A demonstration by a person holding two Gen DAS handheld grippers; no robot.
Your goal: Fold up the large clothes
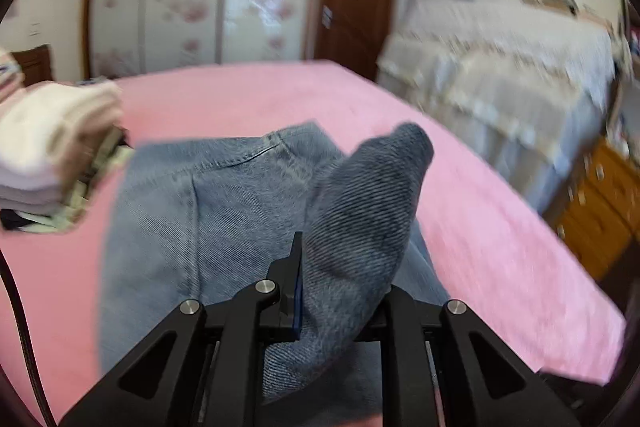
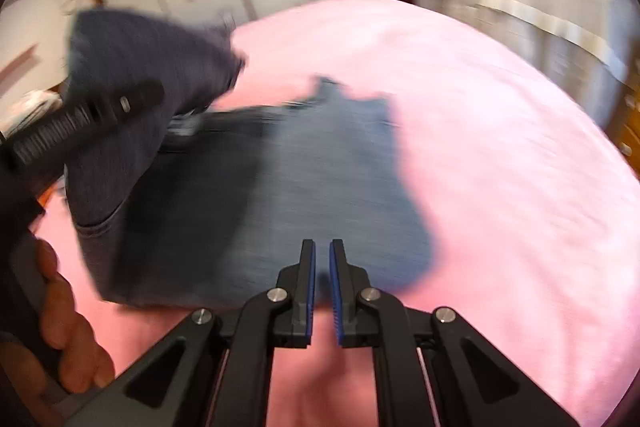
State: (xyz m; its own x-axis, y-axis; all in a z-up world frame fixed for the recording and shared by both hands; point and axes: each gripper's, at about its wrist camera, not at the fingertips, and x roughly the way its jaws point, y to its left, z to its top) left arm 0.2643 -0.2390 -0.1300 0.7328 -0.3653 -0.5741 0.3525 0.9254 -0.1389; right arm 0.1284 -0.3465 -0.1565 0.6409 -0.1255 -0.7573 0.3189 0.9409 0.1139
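Jeans point(image 1: 240, 195) hide 1 left gripper point(image 1: 340, 259) finger — folded pile point(image 1: 48, 155) cut off, blurred.

Bright room, motion-blurred, fisheye-curved edges

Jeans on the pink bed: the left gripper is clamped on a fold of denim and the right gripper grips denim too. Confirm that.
Not quite. The right gripper holds nothing: the right wrist view shows its jaws nearly shut with no cloth between them. The left gripper is indeed clamped on a fold of the jeans, which lie on the pink bed.
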